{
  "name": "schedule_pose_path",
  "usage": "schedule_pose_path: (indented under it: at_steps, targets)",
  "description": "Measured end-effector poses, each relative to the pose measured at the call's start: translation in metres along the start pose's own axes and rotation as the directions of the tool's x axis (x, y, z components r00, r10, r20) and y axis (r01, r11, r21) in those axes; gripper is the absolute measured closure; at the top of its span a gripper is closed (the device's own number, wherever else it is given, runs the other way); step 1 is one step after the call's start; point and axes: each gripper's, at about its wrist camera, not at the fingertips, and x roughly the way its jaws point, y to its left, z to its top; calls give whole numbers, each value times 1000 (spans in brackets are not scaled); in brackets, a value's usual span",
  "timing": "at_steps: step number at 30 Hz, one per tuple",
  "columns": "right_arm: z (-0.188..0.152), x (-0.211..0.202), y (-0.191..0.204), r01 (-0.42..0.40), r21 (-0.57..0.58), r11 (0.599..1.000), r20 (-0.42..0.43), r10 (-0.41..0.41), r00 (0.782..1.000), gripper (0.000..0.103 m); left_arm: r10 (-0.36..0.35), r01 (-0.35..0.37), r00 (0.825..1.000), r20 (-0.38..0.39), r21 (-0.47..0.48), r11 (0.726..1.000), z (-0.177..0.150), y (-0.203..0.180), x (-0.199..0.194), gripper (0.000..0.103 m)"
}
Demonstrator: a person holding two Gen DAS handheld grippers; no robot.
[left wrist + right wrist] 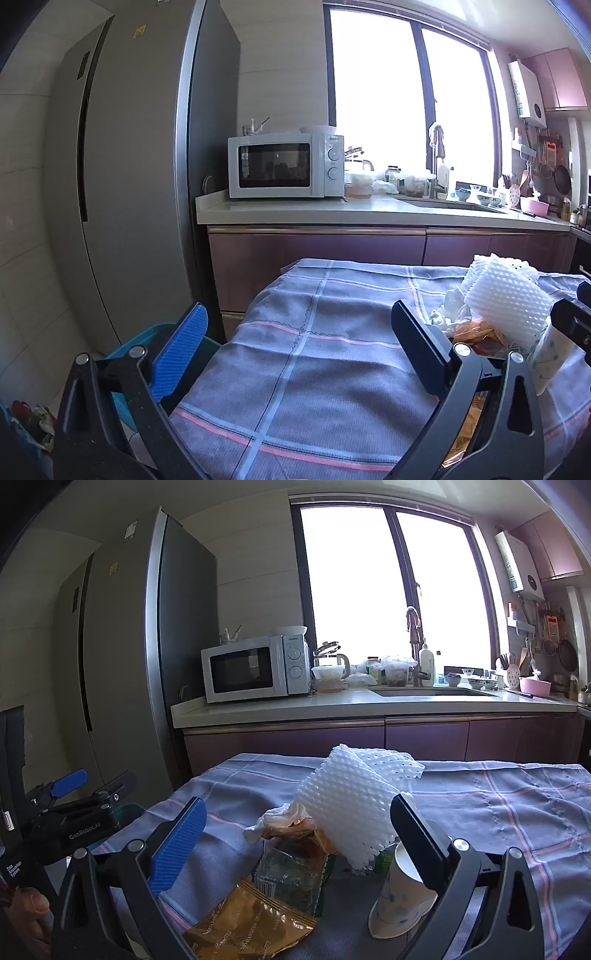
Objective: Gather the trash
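1. Right tool (299, 842) gapes wide above the trash on the cloth-covered surface (498, 812), gripping nothing.
2. Foam net (347, 808) at 12 o'clock, wrappers (258, 912) at 6, tipped cup (399, 901) at 4.
3. Left tool (299, 339) spread wide, empty; bin (125, 350) at 9 o'clock.

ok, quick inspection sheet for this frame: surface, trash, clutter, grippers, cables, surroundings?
Surface: table under a plaid cloth, wrinkled.
Job's things: white foam net, crumpled tissue, gold wrapper, dark wrapper, paper cup on its side, all clustered together.
Clutter: nothing seen beyond the trash.
Grippers: left hand-held gripper open, empty; right hand-held gripper open over the pile, holding nothing.
Cables: nothing seen.
Surroundings: blue bin beside the table, fridge, microwave, sink.
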Motion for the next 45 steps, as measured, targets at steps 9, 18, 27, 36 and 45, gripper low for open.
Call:
schedule_pose_path:
  at_steps: [9, 18, 27, 36, 45]
  targets:
    - [1, -9, -2, 7, 20, 1000, 19, -8, 1000, 7, -10, 10, 999, 53, -4, 1000, -2, 8, -14, 5]
    - [1, -8, 3, 24, 8, 1000, 15, -24, 1000, 7, -4, 3, 998, 65, 5, 1000, -2, 3, -23, 5]
    - [3, -10, 3, 18, 7, 1000, 20, -18, 1000, 7, 2, -2, 997, 71, 0, 1000, -2, 4, -24, 5]
    - [3, -9, 4, 17, 7, 1000, 19, -17, 1000, 7, 0, 0, 997, 76, 1, 1000, -1, 2, -26, 5]
    - [3, -9, 4, 15, 6, 1000, 18, -15, 1000, 7, 2, -2, 997, 81, 2, 1000, 0, 1, -26, 5]
